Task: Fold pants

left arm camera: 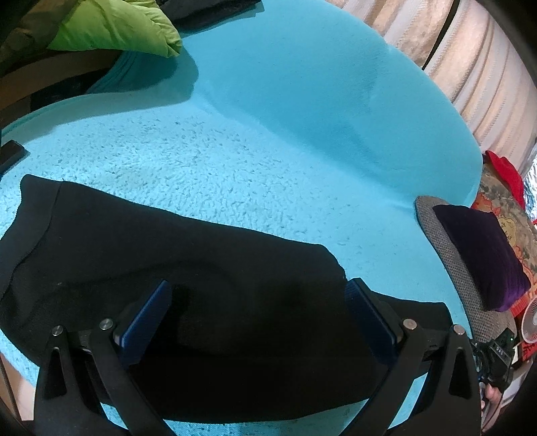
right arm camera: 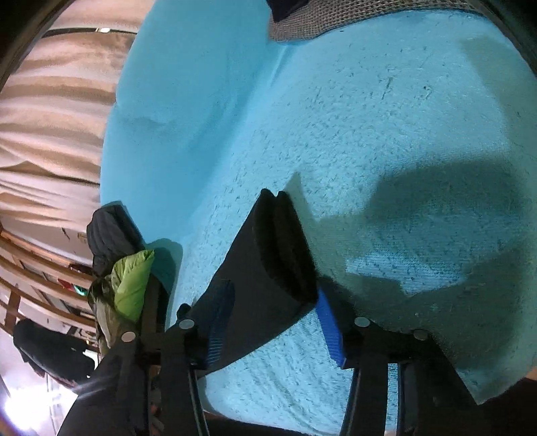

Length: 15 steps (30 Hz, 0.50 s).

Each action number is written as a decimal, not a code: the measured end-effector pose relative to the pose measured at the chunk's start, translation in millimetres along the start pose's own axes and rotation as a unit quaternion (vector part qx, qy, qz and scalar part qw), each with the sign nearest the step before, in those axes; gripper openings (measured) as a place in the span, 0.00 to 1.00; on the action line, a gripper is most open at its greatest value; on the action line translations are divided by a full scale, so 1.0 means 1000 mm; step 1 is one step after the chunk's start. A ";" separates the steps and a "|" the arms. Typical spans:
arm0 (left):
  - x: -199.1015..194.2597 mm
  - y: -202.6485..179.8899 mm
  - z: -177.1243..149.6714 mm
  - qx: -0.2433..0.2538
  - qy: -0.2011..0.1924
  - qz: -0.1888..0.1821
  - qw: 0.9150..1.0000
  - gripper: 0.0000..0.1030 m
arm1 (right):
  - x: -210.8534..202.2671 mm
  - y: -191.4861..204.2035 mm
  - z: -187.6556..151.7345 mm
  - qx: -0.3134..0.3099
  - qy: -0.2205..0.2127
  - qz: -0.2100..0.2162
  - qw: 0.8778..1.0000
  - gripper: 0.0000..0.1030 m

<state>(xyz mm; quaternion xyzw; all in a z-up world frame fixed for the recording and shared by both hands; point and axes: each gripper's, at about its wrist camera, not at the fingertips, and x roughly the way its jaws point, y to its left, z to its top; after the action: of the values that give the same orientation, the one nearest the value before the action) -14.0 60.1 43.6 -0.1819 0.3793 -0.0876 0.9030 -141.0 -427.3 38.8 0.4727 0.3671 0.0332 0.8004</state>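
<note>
Black pants (left arm camera: 141, 248) lie folded in a long band across the turquoise fleece blanket (left arm camera: 235, 161). My left gripper (left arm camera: 258, 285) hovers low over the band's near part. Its blue pads (left arm camera: 147, 322) stand wide apart with only flat cloth below them, so it is open. In the right wrist view a thick folded end of the pants (right arm camera: 268, 255) sits between the jaws of my right gripper (right arm camera: 273, 290). The cloth reaches both blue pads (right arm camera: 330, 335), which close on it from either side. The rest of the pants is hidden there.
A lime-green jacket (left arm camera: 117, 30) and dark clothes are heaped at the blanket's far left corner. A grey mesh chair back (left arm camera: 449, 268) with a purple cushion (left arm camera: 483, 258) stands at the right edge. Beige curtains (left arm camera: 470, 67) hang behind. A small dark flat object (left arm camera: 11, 152) lies at the left.
</note>
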 end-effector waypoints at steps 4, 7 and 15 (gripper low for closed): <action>0.001 0.001 0.001 0.001 0.001 0.001 1.000 1.00 | -0.001 -0.005 0.000 0.004 0.002 -0.003 1.000 0.33; 0.001 0.001 0.001 0.000 0.001 0.002 1.000 1.00 | -0.002 -0.011 -0.001 0.008 0.003 -0.016 1.000 0.20; 0.000 0.004 0.002 -0.002 -0.001 0.005 1.000 1.00 | -0.003 -0.014 -0.005 -0.003 -0.019 -0.030 0.999 0.11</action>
<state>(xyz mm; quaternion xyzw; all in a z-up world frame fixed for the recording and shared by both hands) -12.6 64.0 43.7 -0.1815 0.3799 -0.0822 0.9033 -150.2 -432.3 27.7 0.4598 0.3660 0.0007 0.8091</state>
